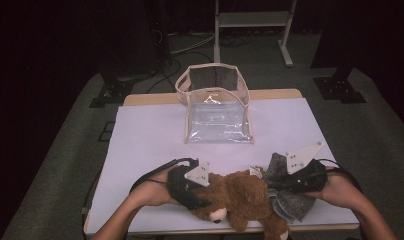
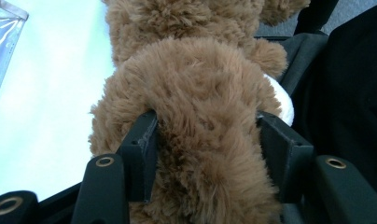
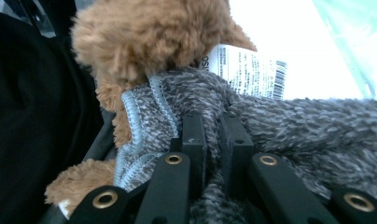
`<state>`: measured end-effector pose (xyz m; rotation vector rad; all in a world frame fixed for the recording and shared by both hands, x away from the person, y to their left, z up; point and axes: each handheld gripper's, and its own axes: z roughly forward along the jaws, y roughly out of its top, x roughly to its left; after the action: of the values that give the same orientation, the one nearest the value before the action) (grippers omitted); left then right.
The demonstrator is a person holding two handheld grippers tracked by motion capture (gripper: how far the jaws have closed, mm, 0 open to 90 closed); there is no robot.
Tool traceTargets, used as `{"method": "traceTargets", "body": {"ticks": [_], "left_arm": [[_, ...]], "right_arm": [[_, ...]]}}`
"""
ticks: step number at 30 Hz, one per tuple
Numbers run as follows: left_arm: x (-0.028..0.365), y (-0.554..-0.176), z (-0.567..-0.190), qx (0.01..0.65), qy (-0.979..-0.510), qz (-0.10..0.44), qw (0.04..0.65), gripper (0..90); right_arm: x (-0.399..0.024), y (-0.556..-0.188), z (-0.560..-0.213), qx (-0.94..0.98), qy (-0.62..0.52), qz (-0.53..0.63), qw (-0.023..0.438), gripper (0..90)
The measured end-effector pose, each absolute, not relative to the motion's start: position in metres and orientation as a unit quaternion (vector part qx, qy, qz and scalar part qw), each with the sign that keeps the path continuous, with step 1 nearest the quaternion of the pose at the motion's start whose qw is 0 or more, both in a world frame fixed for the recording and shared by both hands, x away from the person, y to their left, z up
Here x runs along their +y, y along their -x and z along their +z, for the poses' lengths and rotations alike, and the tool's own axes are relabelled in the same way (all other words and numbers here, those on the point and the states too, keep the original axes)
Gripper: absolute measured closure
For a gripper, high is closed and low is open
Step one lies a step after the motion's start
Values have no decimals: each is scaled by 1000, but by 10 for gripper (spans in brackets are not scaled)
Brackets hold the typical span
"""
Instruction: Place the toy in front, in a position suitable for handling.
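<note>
Brown teddy bear lies at the near edge of the white table, between the two hands. A grey fuzzy cloth sits at its right side, touching the fur.

Left gripper is at the bear's left side. In the left gripper view its jaws are half spread with a thick plush part of the bear between them, pads pressing into the fur on both sides, so it pinches the bear.

Right gripper is on the cloth, near right of the table. In the right gripper view its jaws stand nearly pressed together, pinching a fold of the grey cloth next to its pale blue stitched hem. The bear's fur lies just above the hem, and a white printed tag pokes out behind.

Clear plastic bag stands open at the far middle of the table, well apart from the bear.
</note>
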<state>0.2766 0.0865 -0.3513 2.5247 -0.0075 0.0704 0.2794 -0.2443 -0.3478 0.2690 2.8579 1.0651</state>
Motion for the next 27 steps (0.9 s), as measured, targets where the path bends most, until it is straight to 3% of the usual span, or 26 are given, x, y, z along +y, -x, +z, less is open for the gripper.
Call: {"method": "traceTargets", "body": {"ticks": [7, 10, 19, 27], "left_arm": [[83, -278, -351, 3, -950, 26, 312, 439], [82, -278, -351, 3, -950, 28, 310, 441], [81, -277, -351, 0, -949, 30, 313, 441], [83, -276, -353, 4, -947, 28, 320, 444]], "right_arm": [[-287, -272, -357, 924, -137, 355, 39, 817], [-285, -269, -348, 920, -131, 367, 46, 817], [-228, -282, -316, 898, -59, 436, 24, 817], [-164, -285, -321, 926, -7, 376, 23, 817]]}}
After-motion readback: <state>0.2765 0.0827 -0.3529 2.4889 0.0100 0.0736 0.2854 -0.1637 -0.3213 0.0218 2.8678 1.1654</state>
